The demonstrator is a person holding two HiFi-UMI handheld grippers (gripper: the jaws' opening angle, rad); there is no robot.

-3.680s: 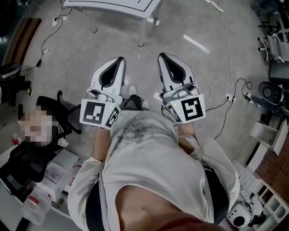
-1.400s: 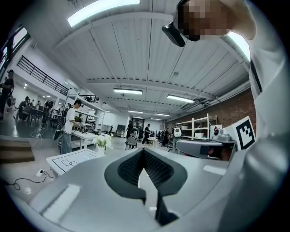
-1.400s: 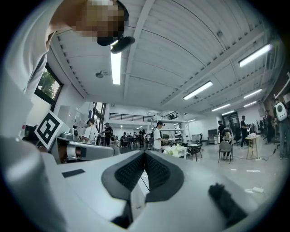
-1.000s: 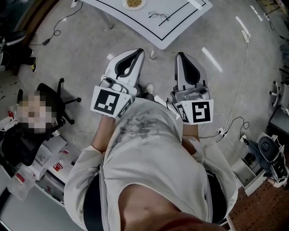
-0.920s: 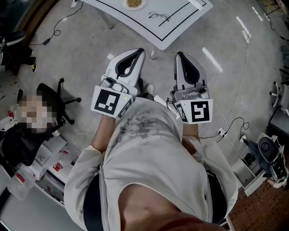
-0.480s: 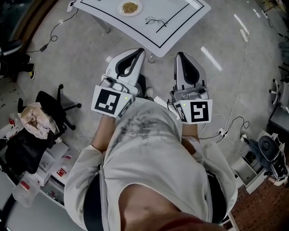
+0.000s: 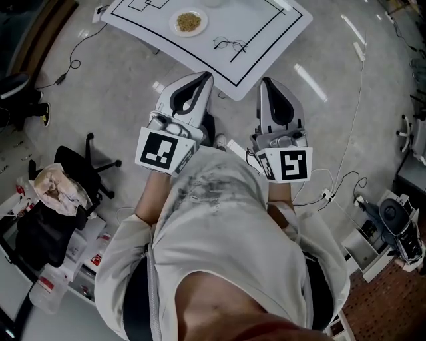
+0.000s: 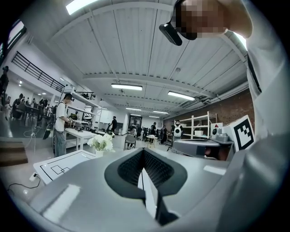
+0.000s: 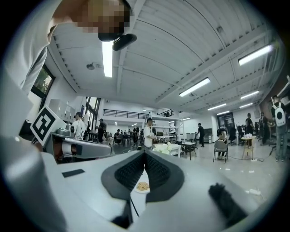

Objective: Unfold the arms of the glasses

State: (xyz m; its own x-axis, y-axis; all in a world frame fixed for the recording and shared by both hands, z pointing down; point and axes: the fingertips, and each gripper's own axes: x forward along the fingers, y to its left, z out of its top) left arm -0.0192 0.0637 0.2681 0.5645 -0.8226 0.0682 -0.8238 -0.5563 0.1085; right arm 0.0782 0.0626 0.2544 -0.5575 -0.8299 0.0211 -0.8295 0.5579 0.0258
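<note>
Fingers (image 8: 131, 167) of our left gripper (image 7: 200, 79) pressed together, empty; right gripper (image 7: 267, 83) same. Glasses (image 7: 229, 45) on tabletop (image 7: 193, 54) ahead, near plate (image 7: 188, 21), well apart from us. We judge approach step; next: close in, open fingers, pin frame, catch arm.

One glasses (image 7: 229, 45); one plate (image 7: 189, 21); one table (image 7: 279, 26); two hand-held grippers (image 7: 204, 76) (image 7: 265, 81).

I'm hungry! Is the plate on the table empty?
Not empty. The plate holds a small brownish heap in its middle; what the heap is cannot be told.
</note>
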